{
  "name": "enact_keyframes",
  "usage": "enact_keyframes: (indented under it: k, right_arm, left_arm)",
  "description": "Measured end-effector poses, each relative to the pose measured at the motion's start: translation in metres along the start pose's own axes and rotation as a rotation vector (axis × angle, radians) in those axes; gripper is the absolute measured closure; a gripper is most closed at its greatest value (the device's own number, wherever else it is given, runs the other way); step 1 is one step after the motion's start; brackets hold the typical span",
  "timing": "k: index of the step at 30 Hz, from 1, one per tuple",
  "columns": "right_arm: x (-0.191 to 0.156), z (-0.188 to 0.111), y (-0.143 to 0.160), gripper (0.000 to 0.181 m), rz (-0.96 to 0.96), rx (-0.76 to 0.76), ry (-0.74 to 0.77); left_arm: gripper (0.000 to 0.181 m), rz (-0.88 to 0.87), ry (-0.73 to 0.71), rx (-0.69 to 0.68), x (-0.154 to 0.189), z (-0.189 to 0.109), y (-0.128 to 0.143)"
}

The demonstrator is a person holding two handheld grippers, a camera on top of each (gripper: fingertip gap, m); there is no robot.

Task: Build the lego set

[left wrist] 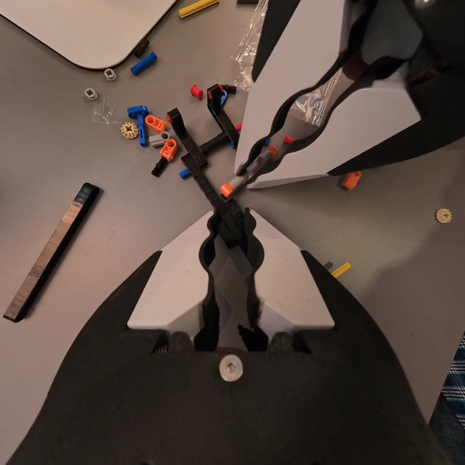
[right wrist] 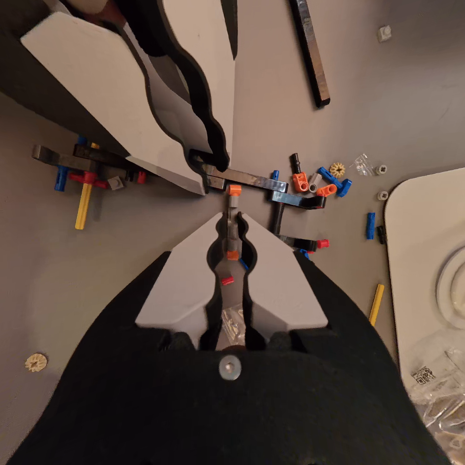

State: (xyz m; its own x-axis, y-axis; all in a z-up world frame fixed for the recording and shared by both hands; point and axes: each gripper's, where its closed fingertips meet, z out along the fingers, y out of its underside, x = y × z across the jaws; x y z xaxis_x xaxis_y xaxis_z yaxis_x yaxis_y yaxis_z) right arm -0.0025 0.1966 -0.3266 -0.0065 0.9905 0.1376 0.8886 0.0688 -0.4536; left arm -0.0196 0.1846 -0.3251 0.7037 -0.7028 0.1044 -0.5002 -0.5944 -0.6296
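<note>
My left gripper [left wrist: 230, 214] is shut on one end of a black beam frame [left wrist: 198, 163] with red and blue pins; the frame reaches away over the grey table. It also shows in the right wrist view [right wrist: 251, 180], with the left gripper [right wrist: 214, 176] coming in from the upper left. My right gripper [right wrist: 231, 215] is shut on a grey axle piece [right wrist: 232, 201] with orange connectors at both ends. Its front orange connector [left wrist: 226, 190] sits right against the side of the black beam, just ahead of the left gripper's tips. The right gripper [left wrist: 244, 179] enters that view from the upper right.
Loose orange, blue and grey parts [left wrist: 151, 130] lie beside the frame. A long black bar [left wrist: 50, 254] lies to the left. A white board [left wrist: 88, 30], plastic bags [right wrist: 440, 402], tan gears [left wrist: 444, 215], yellow axles [left wrist: 341, 269] and a second small assembly [right wrist: 85, 181] lie around. Less than 4 cm separates the two grippers' tips.
</note>
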Motion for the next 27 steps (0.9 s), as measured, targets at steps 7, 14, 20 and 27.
enact_keyframes:
  k: [7, 14, 20, 27]
  right_arm:
    - [0.004, 0.0001, 0.0006, 0.177, 0.086, -0.006, -0.032]
    - [0.0063, 0.0004, -0.0001, 0.177, 0.154, -0.005, -0.08]
    - [0.0058, 0.0003, -0.0006, 0.177, 0.132, -0.005, -0.071]
    - [0.0047, 0.0004, -0.002, 0.177, 0.108, 0.006, -0.073]
  left_arm:
    - [0.163, -0.003, 0.006, -0.005, -0.0001, 0.0, -0.0001]
    - [0.164, -0.013, 0.02, -0.005, 0.0002, 0.0004, -0.0008]
    - [0.164, -0.023, 0.027, -0.001, 0.0, 0.0004, -0.0008]
    - [0.164, -0.032, 0.036, 0.003, -0.0001, 0.0006, -0.0011]
